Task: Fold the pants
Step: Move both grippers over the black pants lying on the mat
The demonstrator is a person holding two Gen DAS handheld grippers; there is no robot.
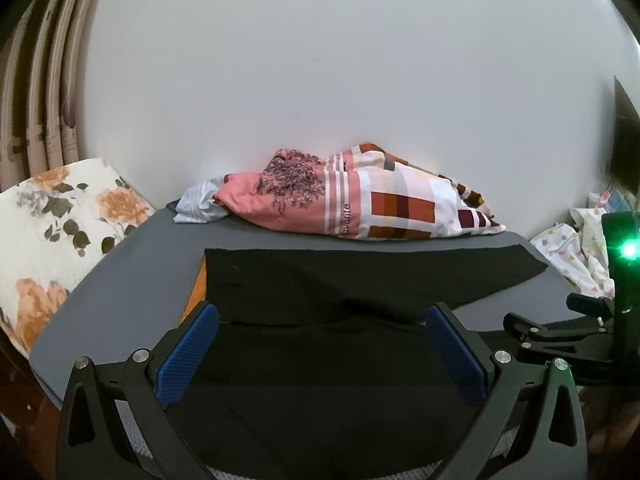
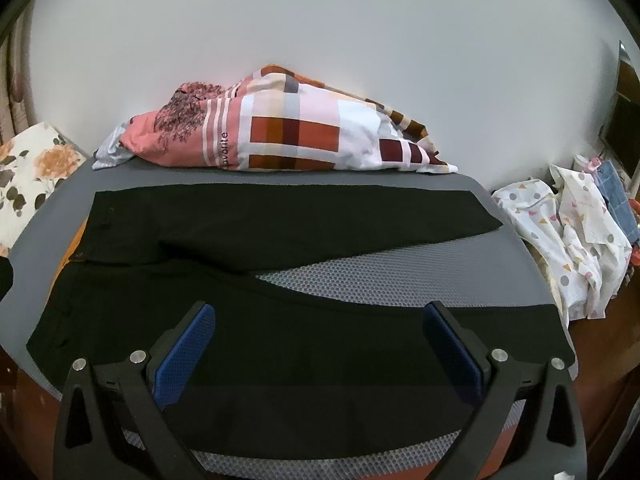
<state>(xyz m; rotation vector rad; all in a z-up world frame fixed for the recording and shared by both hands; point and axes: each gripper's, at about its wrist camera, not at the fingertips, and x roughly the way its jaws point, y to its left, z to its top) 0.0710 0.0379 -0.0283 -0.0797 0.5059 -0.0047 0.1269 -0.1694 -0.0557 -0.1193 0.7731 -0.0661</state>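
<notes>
Black pants (image 2: 248, 264) lie spread flat on a grey mat (image 2: 400, 276), waist at the left, both legs running right and splitting apart. The near leg (image 2: 340, 344) passes under my right gripper (image 2: 320, 320), which hovers open over it with nothing between its blue pads. In the left wrist view the same pants (image 1: 340, 276) fill the mat (image 1: 152, 252). My left gripper (image 1: 322, 320) is open above the near part of the cloth. The right gripper's black body (image 1: 560, 332) shows at that view's right edge.
A pink and checked bundle of bedding (image 2: 288, 136) lies along the mat's far edge against a white wall. A floral pillow (image 1: 60, 232) leans at the left. Dotted white clothes (image 2: 568, 232) are heaped off the mat's right side. Orange cloth (image 1: 198, 288) peeks out beside the waistband.
</notes>
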